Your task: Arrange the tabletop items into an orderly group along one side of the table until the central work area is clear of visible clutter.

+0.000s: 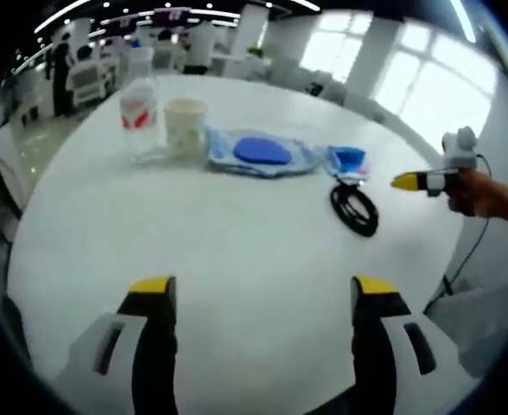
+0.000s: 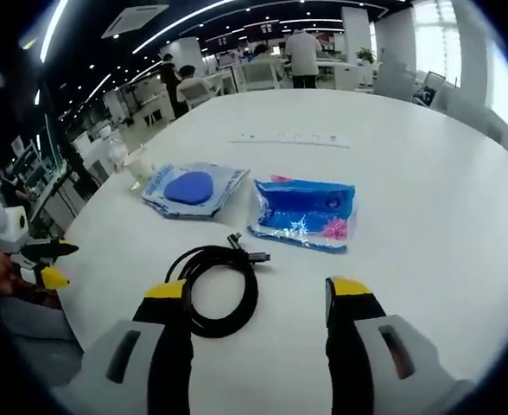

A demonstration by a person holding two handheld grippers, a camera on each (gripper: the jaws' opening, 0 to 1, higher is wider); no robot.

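- White tabletop (image 1: 237, 285) is round and mostly bare at its centre; the items sit in a loose row toward the far edge in the left gripper view, which suits the aim of grouping them along one side.
- From the left gripper (image 1: 263, 290), the bottle (image 1: 138, 108) stands at about eleven o'clock, upright, with the paper cup (image 1: 186, 125) just beside it on its right.
- Next along, near twelve o'clock, lies a clear pouch with a blue oval inside (image 1: 261, 152), flat on the table, and a blue packet (image 1: 349, 162) lies touching or just beside its right end.
- The black cable (image 1: 355, 209) lies coiled at about one o'clock, nearer than the row, so I judge it the piece not yet lined up.
- The left gripper's jaws are spread wide over bare table, holding nothing; it hangs back, probably leaving room.
- The right gripper (image 2: 256, 298) also has its jaws spread with nothing between them; the cable (image 2: 217, 290) lies just ahead at about eleven o'clock, its loop passing close by the left jaw tip.
- That placement suggests the cable is the next thing to pick up; being limp, it may uncoil when lifted.
- In the right gripper view the blue packet (image 2: 306, 213) and the pouch (image 2: 193, 188) lie beyond the cable, apart from it.
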